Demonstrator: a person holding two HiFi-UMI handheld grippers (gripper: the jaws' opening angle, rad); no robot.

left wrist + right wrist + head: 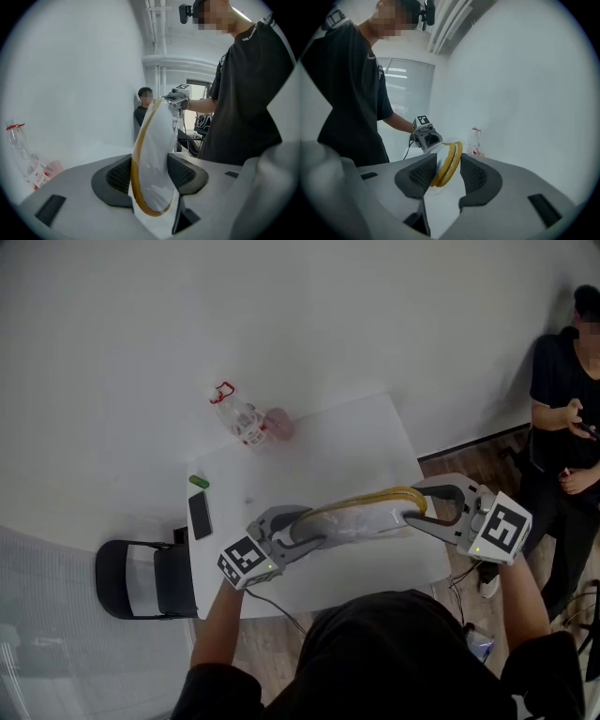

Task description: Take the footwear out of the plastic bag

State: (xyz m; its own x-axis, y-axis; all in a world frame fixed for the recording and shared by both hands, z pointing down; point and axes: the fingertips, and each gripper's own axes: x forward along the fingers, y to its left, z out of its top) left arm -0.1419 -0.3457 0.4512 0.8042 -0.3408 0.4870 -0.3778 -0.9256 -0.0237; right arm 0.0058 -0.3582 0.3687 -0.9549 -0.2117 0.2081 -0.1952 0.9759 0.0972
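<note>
**Bagged footwear held over the table between both grippers**

At the far left a black chair point(141, 577) stands against the white table point(347, 446). On the table's left edge lie a dark phone point(200, 515) and, just beyond it, a small green object point(198, 482). A clear bottle point(242, 418) with a red cap lies near the far edge.

The left gripper point(151, 174) has its jaws part-way closed, both pads pressing on one end of the plastic bag point(361, 521). The bag stretches rightward above the table's near side, off the surface. The footwear point(375, 499), pale with yellow edges, is still inside it.

The right gripper point(447, 174) is closed narrowly on the two yellow edges at the other end. At the far right a person in black point(562, 427) stands beside the table.
</note>
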